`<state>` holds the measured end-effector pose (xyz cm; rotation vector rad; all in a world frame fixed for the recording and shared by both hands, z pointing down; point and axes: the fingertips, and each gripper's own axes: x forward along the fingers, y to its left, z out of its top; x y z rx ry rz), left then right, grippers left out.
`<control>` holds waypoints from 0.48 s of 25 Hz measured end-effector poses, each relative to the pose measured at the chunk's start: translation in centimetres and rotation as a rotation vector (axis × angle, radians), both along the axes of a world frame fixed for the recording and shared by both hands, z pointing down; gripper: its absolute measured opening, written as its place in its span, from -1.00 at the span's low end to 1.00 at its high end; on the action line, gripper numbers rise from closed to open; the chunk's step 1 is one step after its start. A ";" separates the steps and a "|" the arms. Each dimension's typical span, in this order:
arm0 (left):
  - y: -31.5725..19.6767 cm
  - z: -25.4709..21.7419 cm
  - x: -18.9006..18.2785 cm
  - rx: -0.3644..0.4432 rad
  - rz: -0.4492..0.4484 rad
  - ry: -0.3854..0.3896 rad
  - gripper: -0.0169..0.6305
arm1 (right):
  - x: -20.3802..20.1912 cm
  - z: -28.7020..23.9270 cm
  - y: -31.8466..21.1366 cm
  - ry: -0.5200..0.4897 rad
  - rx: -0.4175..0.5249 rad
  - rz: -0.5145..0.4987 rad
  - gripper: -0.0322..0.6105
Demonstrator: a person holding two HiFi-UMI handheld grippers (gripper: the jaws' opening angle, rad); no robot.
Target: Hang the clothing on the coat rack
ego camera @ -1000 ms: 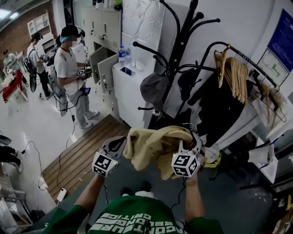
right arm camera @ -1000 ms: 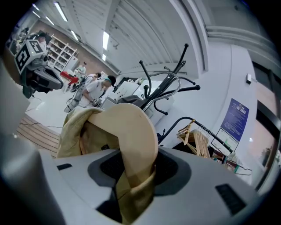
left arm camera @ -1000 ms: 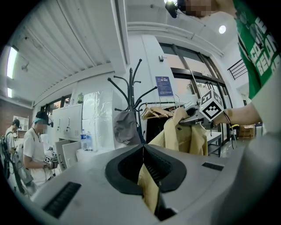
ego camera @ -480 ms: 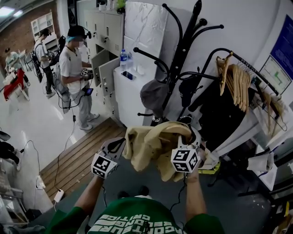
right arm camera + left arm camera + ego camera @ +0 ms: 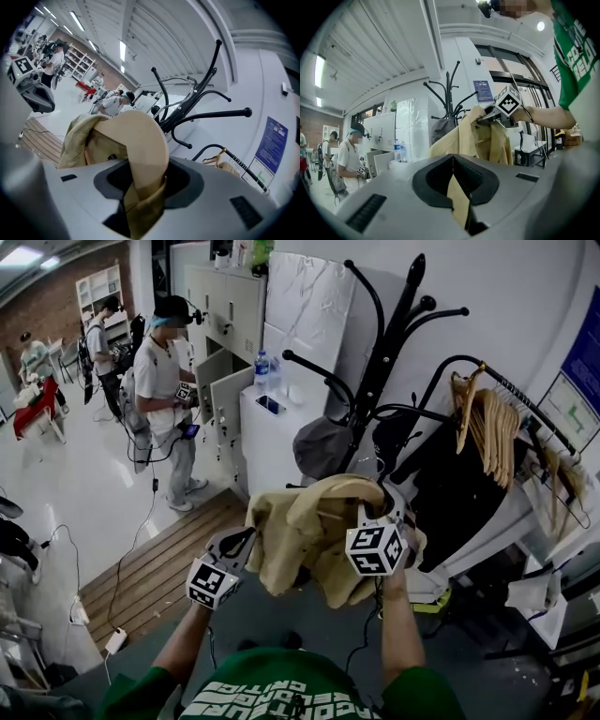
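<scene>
Looks soft and matt in the creased tan cloth of the jacket (image 5: 300, 531), against smooth, matt grey plastic on the left gripper (image 5: 246, 538) and right gripper (image 5: 382, 510). Gleams as glossy black metal along the coat rack (image 5: 391, 343), beside pale, smooth wood in the hangers (image 5: 492, 427). Shows grainy brown wood in the floorboards (image 5: 159, 563).

The right gripper (image 5: 143, 185) has its jaws clamped on a fold of the tan jacket (image 5: 136, 140), whose stiff collar arches up out of the grey housing while the rest bunches to the left. Beyond it rises the black coat rack (image 5: 211, 115), its curved arms spreading against the white wall. The left gripper (image 5: 37, 96) shows at the upper left. A blue poster (image 5: 273, 145) hangs at the right, above a rail of wooden hangers (image 5: 234, 165).
</scene>
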<state>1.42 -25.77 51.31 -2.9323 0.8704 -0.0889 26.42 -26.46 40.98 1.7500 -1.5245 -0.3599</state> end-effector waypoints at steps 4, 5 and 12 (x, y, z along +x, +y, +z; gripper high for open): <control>-0.7 -0.1 -0.5 -0.010 -0.025 0.004 -0.93 | -0.2 0.0 -2.0 -0.015 -0.013 -0.020 -0.34; -0.9 0.1 -0.7 -0.012 -0.033 0.002 -0.93 | -0.3 0.1 -2.5 -0.018 -0.016 -0.023 -0.34; -1.8 0.4 -1.6 -0.013 -0.064 0.005 -0.93 | -0.7 0.8 -5.1 -0.026 -0.043 -0.045 -0.34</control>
